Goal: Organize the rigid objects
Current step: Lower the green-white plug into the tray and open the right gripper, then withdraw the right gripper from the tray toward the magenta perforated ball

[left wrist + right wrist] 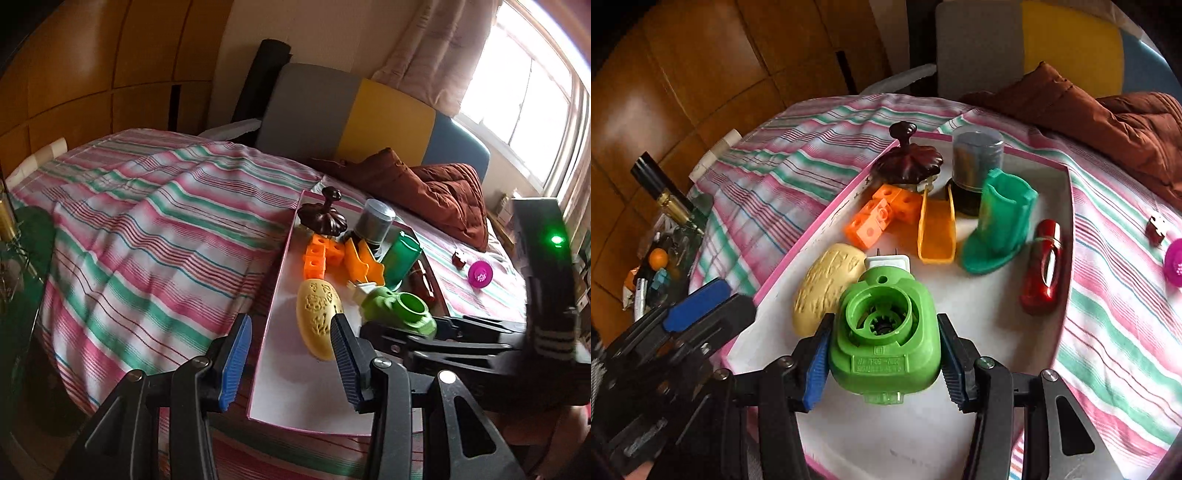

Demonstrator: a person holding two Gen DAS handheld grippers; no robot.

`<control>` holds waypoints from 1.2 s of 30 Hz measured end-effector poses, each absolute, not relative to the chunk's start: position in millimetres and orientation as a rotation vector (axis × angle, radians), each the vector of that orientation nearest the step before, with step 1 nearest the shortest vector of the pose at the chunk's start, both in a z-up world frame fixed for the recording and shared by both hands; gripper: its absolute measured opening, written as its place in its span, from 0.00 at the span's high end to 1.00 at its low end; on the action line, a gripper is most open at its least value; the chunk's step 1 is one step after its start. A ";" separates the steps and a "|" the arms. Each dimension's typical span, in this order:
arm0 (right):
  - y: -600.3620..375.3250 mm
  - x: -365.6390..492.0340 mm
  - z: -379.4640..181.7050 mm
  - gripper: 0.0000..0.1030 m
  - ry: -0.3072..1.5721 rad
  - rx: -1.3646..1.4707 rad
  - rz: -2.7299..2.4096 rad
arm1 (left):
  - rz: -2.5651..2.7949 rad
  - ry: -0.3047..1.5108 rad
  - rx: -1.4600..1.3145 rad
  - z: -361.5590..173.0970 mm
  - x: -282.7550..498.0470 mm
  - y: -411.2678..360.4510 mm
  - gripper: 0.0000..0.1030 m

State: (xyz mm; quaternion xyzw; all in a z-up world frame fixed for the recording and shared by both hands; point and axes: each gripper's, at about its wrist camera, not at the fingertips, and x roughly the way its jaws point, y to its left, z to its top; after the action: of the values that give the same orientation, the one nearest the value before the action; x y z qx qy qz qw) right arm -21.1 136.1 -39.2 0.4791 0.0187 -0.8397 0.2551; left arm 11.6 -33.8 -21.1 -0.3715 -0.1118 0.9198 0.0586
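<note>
Green plug-in device [884,332] between right gripper [884,360] fingers

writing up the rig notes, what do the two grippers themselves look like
Both match: black plastic frames with triangular cutouts and silver pivot screws, each finger faced with a ribbed blue pad. On the left gripper, see the pad; the right gripper has the same pads. The right unit's black body shows a lit green LED. No cables or sleeves visible.

Daylight pours through the window [524,85], which is blown out to white with haze around it. Away from the window the room turns dim and brownish. Both fisheye views bend strongly and darken toward their corners, with soft blur there.
</note>
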 end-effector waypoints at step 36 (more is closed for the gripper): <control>215.6 5.1 -14.3 0.37 0.089 1.248 -2.591 | 2.650 -0.251 -1.074 -23.8 32.9 0.5 0.57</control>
State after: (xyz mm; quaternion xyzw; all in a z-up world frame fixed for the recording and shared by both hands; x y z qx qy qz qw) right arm 5.1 215.6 -14.3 0.4300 0.0306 -0.8926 0.1317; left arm 32.9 0.5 -23.8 -0.3708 -0.0867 0.9147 0.1352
